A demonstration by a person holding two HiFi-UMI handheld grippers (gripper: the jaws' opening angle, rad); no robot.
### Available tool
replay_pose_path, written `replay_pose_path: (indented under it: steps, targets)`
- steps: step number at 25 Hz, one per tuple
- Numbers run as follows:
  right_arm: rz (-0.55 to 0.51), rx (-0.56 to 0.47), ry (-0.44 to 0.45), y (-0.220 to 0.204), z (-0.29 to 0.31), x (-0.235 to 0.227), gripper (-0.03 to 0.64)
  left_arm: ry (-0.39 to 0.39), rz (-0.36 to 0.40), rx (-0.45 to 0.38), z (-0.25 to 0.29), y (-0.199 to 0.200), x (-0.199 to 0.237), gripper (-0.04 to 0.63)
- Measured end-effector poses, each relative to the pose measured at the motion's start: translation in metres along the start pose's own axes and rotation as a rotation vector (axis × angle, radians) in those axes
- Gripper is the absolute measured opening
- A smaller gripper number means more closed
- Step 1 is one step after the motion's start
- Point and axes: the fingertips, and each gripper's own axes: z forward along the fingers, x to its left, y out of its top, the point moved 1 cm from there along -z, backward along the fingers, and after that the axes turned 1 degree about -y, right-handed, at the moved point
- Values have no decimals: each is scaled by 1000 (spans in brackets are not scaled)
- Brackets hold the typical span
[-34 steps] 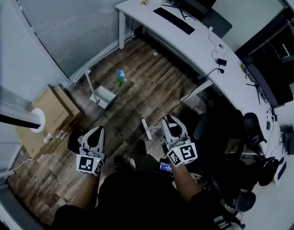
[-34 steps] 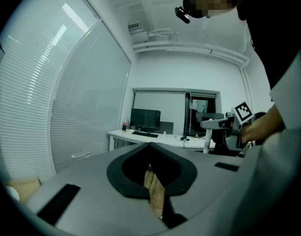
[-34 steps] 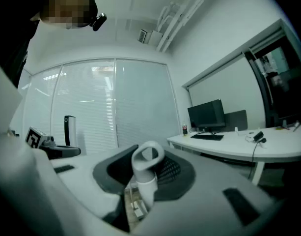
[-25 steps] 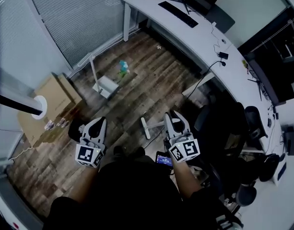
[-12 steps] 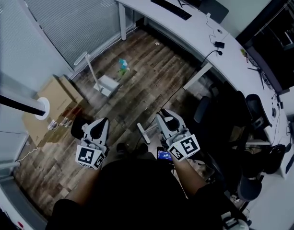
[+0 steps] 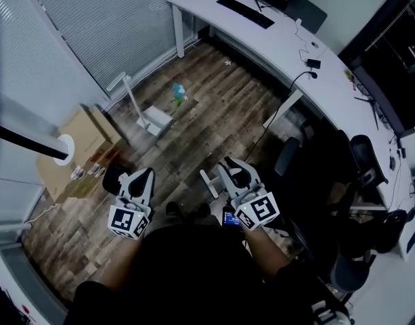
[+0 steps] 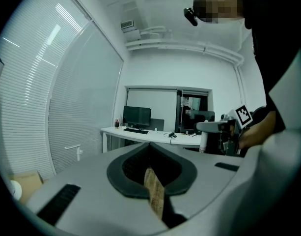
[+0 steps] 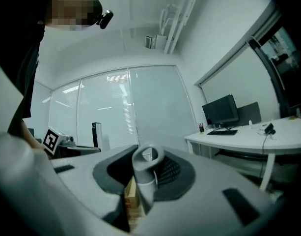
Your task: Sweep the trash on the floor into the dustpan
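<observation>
The main risk is the grip. The right tongs are clamped on a grey handle with a hanging loop, probably the broom's. They hold it close to that top end, so a hard stroke could twist it or let it slide between the jaws. The left tongs are closed on nothing, so they give it no support. The trash, a blue-green item and 1 small white scrap, lies well ahead on the floor. The item is near the white dustpan, so a fast sweep may flick it past or knock the pan aside. A thin cable trailing from the white counter could snag the bristles, which are out of sight. The room is an office with dark wood planks, blinds, a cardboard box and black chairs.
</observation>
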Motion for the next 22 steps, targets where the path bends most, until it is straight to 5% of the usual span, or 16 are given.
replay_pose_path:
  steps: [22]
  targets:
    - [22,-51,29,7,-16,-61,90,84,4,-34,4,1,-24,-6]
